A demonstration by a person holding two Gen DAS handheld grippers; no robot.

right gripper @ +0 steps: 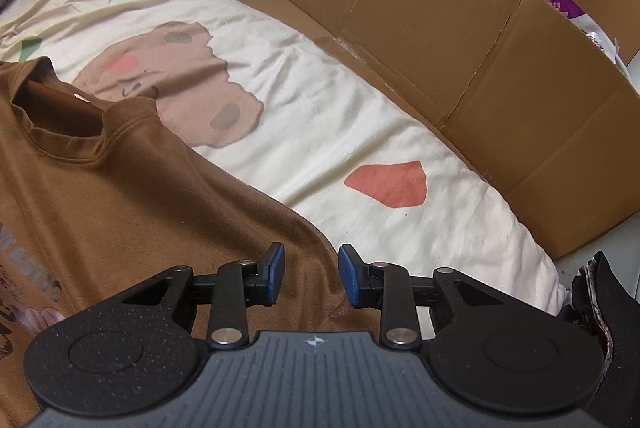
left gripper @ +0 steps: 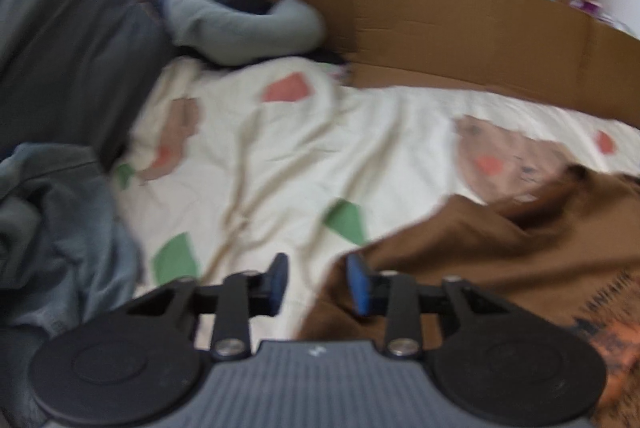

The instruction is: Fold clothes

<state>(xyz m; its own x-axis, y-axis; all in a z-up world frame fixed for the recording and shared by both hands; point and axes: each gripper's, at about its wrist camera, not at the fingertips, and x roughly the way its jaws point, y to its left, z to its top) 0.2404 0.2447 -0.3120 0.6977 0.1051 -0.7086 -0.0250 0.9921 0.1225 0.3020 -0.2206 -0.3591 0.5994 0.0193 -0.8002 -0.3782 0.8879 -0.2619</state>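
Note:
A brown T-shirt [right gripper: 120,188] with a printed front lies spread on a cream patterned bedsheet [right gripper: 320,116]; its collar is at the upper left of the right wrist view. The shirt also shows in the left wrist view [left gripper: 500,260] at lower right, rumpled. My left gripper [left gripper: 316,282] is open and empty, hovering over the shirt's left edge where it meets the sheet. My right gripper [right gripper: 311,276] is open and empty, just above the shirt's right shoulder edge.
A flattened cardboard box [right gripper: 460,48] stands as a wall along the bed's far side. A grey pillow [left gripper: 248,24], a dark pillow [left gripper: 68,40] and blue-grey jeans [left gripper: 52,228] lie at the left of the bed.

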